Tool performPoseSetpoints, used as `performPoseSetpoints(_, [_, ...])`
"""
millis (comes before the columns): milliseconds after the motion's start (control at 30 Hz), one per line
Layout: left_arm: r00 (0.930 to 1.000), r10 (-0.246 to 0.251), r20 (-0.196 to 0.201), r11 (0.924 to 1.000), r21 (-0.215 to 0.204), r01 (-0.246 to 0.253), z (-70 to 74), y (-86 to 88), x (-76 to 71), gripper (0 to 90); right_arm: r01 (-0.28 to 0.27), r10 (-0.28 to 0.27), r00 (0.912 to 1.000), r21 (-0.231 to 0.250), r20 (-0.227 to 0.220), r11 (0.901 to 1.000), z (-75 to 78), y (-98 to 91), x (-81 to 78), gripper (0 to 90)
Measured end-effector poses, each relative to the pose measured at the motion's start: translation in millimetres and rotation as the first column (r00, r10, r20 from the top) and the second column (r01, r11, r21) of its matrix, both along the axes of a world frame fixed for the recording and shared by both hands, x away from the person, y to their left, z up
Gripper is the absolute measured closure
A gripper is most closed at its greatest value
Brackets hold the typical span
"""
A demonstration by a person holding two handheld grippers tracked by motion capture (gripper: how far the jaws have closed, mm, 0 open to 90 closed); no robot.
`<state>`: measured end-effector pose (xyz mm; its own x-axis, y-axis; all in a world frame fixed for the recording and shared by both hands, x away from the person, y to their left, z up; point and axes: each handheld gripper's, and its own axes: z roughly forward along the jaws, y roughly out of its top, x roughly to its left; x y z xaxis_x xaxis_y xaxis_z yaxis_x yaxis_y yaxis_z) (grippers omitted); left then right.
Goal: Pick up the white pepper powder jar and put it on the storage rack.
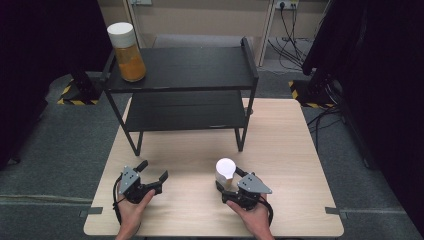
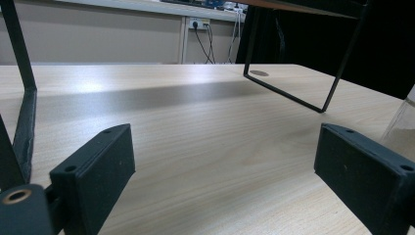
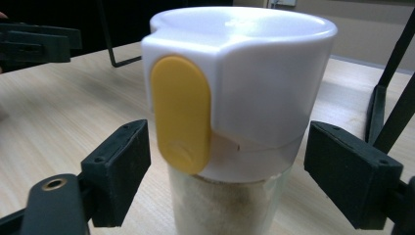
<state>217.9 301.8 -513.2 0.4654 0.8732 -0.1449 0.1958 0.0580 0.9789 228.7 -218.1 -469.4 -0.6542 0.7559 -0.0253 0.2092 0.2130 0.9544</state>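
The right gripper [image 1: 231, 176] stands with its two black jaws apart on either side of a clear jar with a white cap and pale powder inside [image 3: 230, 122]. In the right gripper view a gap shows between each pad and the cap, so nothing is clamped yet. The jar stands upright on the light wooden table [image 1: 290, 150], near the front edge and in front of the right leg of the black two-tier metal shelf [image 1: 185, 75].

To do this grasp well, I would keep the gripper level and centred so that both pads meet the jar together. The pads now sit about level with the cap's lower edge. The yellow oval tab [image 3: 181, 120] on the cap faces the camera, between the jaws, so the pads should land clear of it. A slow squeeze is wise, as a one-sided touch could tip the tall jar.

The left gripper [image 1: 152, 176] rests near the table's front left with its jaws wide apart and nothing between them. A taller clear jar of orange powder with a white cap [image 1: 126, 52] stands on the shelf's top tier at its left end.
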Motion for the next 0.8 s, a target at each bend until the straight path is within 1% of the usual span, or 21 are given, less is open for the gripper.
performPoseSetpoints(233, [1.0000, -0.001, -0.001, 1.0000, -0.002, 0.001, 0.0, 0.4, 0.3, 7.4, -0.001, 0.001, 1.0000, -0.020, -0.004, 0.9998, 2.5, 4.7, 4.1, 24.4])
performPoseSetpoints(300, [1.0000, 0.001, -0.001, 1.0000, -0.003, -0.001, -0.2, 0.1, 0.0, 7.4, -0.001, 0.001, 1.0000, -0.034, -0.005, 0.9994, 2.3, 7.0, 4.1, 25.9])
performPoseSetpoints(433, [1.0000, 0.004, 0.000, 1.0000, -0.002, -0.004, -0.1, -0.3, -0.3, 7.5, 0.005, -0.005, 1.0000, -0.044, -0.004, 0.9990, 1.4, 8.6, 3.6, 29.0])
performPoseSetpoints(633, [1.0000, 0.004, 0.000, 1.0000, -0.002, -0.004, -0.2, -0.3, -0.3, 7.5, 0.008, -0.009, 1.0000, -0.042, -0.004, 0.9991, 1.2, 8.8, 3.2, 29.6])
performPoseSetpoints(800, [1.0000, 0.003, 0.000, 1.0000, -0.001, -0.003, 0.0, -0.3, -0.2, 7.5, 0.001, -0.002, 1.0000, -0.028, -0.007, 0.9996, 0.7, 7.3, 3.8, 30.4])
